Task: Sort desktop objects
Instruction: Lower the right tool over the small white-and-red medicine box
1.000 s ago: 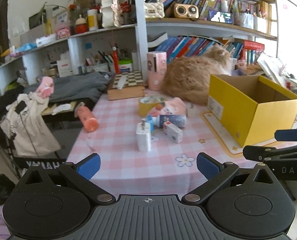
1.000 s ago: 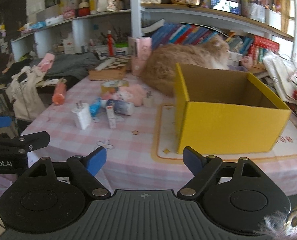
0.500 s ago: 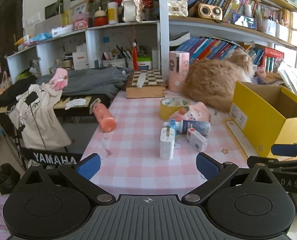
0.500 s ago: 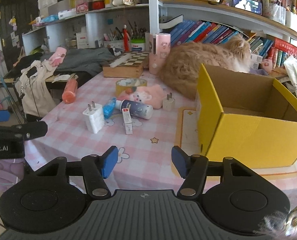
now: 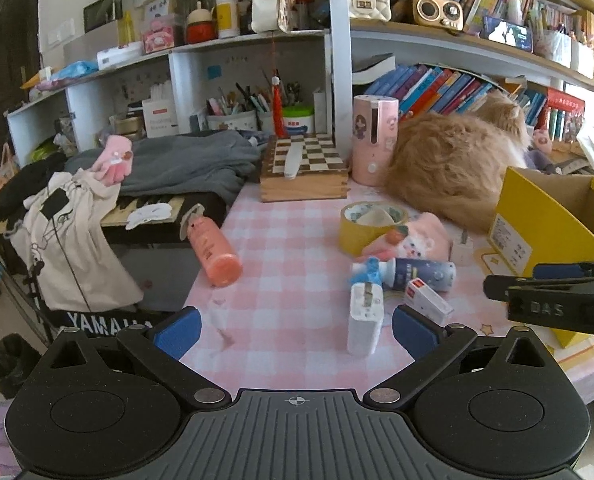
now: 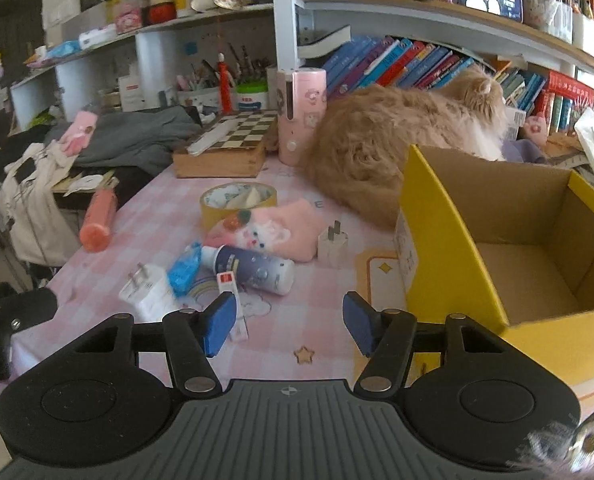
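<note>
On the near worktop (image 6: 145, 216), left of the yellow box (image 6: 449, 264), the soft pink plush pouch (image 6: 273, 232) squashes anywhere; the rigid, likely slippery blue bottle (image 6: 253, 268) wants a mid-body pinch. The light white charger (image 5: 364, 320) takes flat sides; left gripper (image 5: 295, 330) and right gripper (image 6: 289, 322) stand apart, empty, the right's jaws just narrowed.

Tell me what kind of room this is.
Likely a home study or bedroom desk: crowded bookshelves behind, a pink checked tablecloth strewn with small items, and a fluffy orange cat lying beside a yellow cardboard box.
</note>
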Motion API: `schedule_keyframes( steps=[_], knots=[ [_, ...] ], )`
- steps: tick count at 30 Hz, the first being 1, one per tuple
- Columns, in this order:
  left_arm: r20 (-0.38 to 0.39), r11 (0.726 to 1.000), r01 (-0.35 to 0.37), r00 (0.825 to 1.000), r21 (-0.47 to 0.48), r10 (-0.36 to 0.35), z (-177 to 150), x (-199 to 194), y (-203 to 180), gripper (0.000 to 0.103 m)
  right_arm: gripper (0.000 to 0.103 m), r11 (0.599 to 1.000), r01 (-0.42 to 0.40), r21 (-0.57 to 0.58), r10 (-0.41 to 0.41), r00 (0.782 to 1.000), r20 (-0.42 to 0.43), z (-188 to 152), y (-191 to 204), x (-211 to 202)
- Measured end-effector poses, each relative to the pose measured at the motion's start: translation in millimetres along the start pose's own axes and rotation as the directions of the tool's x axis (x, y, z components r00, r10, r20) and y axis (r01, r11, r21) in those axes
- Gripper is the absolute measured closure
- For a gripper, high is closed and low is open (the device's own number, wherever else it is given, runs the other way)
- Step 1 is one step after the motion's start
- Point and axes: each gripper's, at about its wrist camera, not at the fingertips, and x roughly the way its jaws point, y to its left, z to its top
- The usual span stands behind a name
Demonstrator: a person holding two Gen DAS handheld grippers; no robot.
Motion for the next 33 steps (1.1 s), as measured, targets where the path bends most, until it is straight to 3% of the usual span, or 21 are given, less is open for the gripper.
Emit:
schedule_keyframes(
  steps=[11, 18, 25, 26, 27, 33],
  knots=[
    [-0.021, 1.000, -0.009, 1.000, 0.011, 0.010, 16, 27, 14, 0.001, 0.045, 0.998, 0.054, 0.043, -0.054, 0.999, -0.001, 29, 5, 53],
    [-0.029, 0.999, 0.023, 0.999, 0.029, -0.022, 26, 49, 10, 0.001, 0.045, 0.993, 0.085, 0.086, -0.084, 0.996, -0.009, 54, -4, 89],
    [-0.037, 0.997, 0.059, 0.998, 0.049, -0.057, 31, 65, 5, 0.001, 0.045, 0.971, 0.198, 0.135, -0.199, 0.980, -0.009, 67, -25, 108],
    [-0.042, 0.997, 0.064, 0.997, 0.050, -0.062, 31, 67, 5, 0.001, 0.055, 0.967, 0.210, 0.142, -0.211, 0.977, -0.007, 68, -29, 109],
    [-0.045, 0.996, 0.071, 0.997, 0.051, -0.068, 32, 69, 5, 0.001, 0.057, 0.966, 0.215, 0.147, -0.216, 0.976, -0.008, 69, -34, 110],
    [-0.049, 0.990, 0.118, 0.992, 0.082, -0.115, 35, 76, -1, 0.001, 0.057, 0.948, 0.262, 0.178, -0.263, 0.965, -0.019, 73, -57, 114]
  ],
)
